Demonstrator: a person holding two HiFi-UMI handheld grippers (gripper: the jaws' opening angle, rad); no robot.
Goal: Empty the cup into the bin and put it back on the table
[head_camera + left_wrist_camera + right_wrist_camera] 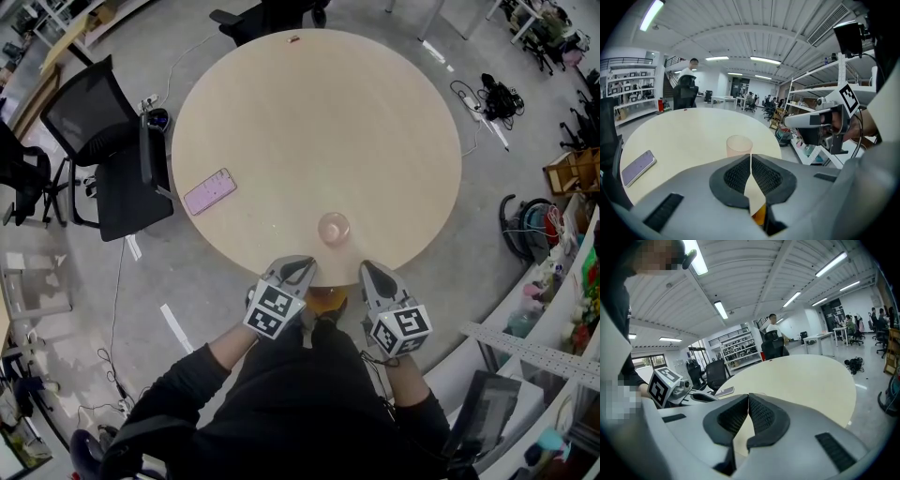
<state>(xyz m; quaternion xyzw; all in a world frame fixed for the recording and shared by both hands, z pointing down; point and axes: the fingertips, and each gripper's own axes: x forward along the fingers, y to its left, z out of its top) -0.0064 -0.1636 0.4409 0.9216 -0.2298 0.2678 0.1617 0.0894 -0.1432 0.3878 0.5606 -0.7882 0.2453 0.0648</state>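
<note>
Pink cup (334, 227) stands just beyond left gripper (300, 265) and right gripper (367, 267).

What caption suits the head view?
Both shut, left gripper and right gripper poised at the near edge of the round table, pink cup just ahead.

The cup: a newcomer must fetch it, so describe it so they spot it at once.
Start at the big round beige table. Near its edge closest to the person stands the cup, upright. It is pale pink and translucent, unlike the flat phone lying further left.
</note>
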